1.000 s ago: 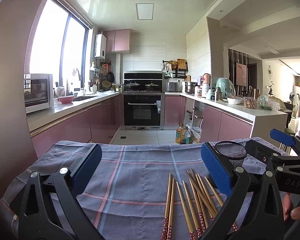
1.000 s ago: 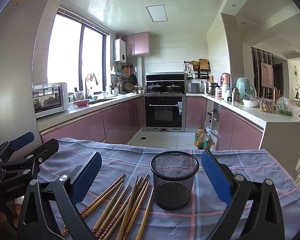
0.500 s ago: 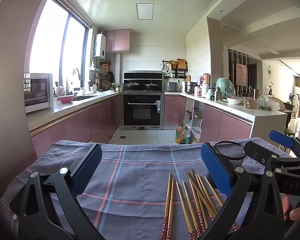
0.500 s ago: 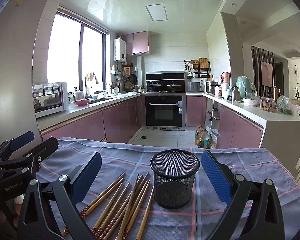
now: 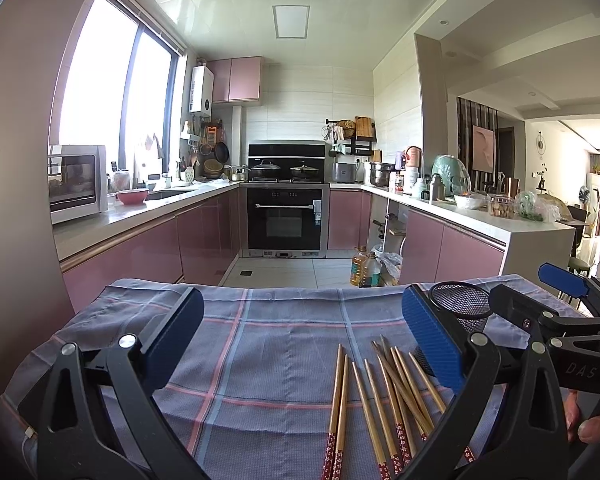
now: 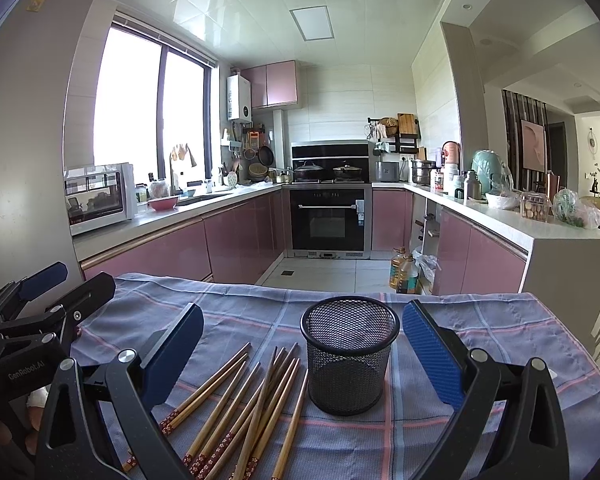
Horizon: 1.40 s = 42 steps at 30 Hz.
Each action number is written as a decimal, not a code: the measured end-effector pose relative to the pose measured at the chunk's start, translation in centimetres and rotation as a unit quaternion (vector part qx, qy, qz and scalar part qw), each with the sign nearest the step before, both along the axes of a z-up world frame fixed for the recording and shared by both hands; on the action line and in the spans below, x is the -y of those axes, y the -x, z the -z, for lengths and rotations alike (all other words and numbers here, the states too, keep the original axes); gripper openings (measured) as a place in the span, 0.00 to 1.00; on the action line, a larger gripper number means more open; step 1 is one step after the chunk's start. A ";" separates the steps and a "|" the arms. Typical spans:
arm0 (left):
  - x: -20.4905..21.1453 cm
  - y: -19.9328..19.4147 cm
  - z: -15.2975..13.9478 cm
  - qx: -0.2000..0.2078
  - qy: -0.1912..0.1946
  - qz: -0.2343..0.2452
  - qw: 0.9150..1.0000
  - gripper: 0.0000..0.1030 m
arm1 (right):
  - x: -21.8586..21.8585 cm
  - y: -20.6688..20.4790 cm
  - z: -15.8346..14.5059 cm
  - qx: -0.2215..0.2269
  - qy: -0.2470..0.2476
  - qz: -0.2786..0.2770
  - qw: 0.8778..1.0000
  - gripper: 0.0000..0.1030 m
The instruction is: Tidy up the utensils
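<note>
both tongs wide apart, nothing between the pads. left gripper [image 5: 302, 334] hovers low over the checked blue cloth [image 5: 260, 340], bare cloth between its blue pads; right gripper [image 6: 302, 346] likewise low, its span framing the holder and part of the chopstick pile. bamboo chopsticks [image 6: 244, 404] lie loose on the cloth in a rough fan, red patterned ends toward the cameras, tips pointing away; some cross one another. black mesh cup [image 6: 350, 354] stands upright just right of the pile, looks empty, nearest stick close by its base, contact unclear. in the left view the chopsticks [image 5: 384, 396] sit at lower right, partly behind the right-hand pad. beyond the table edge: pink kitchen cabinets [image 6: 236, 240], black oven [image 6: 328, 220] at the far wall, oil bottles [image 6: 402, 270] on the floor.
</note>
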<state>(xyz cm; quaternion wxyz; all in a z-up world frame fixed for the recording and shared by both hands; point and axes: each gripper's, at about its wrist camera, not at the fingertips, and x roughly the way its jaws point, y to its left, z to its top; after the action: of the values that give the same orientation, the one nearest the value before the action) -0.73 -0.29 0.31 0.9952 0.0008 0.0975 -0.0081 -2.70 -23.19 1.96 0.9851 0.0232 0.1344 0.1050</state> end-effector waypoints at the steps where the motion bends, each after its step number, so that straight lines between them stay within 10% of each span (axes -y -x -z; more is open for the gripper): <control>1: 0.0 0.0 0.0 0.000 0.000 0.000 1.000 0.95 | 0.0 0.0 0.0 0.000 0.000 0.000 1.000 0.94; 42: 0.2 -0.3 0.1 -0.021 -0.005 0.003 1.000 0.95 | 0.6 -0.3 0.6 -0.014 -0.008 -0.005 1.000 0.94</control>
<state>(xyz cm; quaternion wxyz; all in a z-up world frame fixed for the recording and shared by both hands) -0.38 -0.45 0.21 0.9929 0.0061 0.1180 -0.0106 -2.36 -23.78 1.33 0.9823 0.0316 0.1476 0.1110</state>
